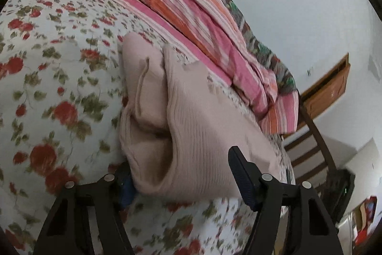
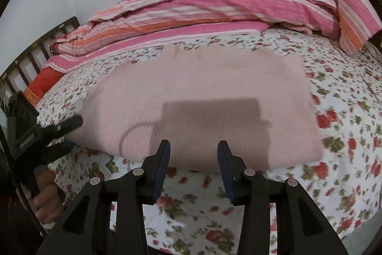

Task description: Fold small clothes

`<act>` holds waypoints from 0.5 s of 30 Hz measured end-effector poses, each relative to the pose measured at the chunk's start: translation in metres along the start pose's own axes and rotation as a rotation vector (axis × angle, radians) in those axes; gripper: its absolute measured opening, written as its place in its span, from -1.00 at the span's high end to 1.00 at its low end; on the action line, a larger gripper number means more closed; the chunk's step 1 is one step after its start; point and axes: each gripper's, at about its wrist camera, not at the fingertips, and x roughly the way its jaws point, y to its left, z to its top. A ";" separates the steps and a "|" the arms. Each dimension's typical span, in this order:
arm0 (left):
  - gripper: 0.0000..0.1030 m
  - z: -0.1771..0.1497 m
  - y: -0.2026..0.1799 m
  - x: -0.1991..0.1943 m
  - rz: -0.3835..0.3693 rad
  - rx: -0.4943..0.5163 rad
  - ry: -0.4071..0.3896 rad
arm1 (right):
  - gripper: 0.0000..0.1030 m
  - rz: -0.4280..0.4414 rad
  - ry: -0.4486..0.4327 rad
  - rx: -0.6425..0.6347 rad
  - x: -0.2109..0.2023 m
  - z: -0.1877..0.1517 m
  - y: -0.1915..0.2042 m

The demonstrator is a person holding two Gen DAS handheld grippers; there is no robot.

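One pink knit garment (image 2: 203,97) on floral bedsheet (image 2: 346,92); left gripper (image 1: 181,173) straddling edge, right gripper (image 2: 193,154) apart, empty.

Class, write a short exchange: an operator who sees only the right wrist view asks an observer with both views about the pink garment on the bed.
Operator: What does the garment's end by the left gripper look like?
Observer: The pink garment is doubled over there, and its fold gapes open between the fingers of the left gripper.
Operator: Where does the cord run?
Observer: The cord lies along the layer beside that fold, its loop pointing away from the gripper.
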 end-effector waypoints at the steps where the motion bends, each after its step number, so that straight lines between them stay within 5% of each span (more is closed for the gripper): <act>1: -0.28 0.003 -0.002 0.002 0.007 -0.002 -0.010 | 0.21 -0.003 -0.006 0.005 -0.003 0.000 -0.003; 15: -0.15 0.033 -0.018 0.040 0.191 0.045 -0.047 | 0.21 0.062 -0.044 0.000 0.003 0.001 -0.017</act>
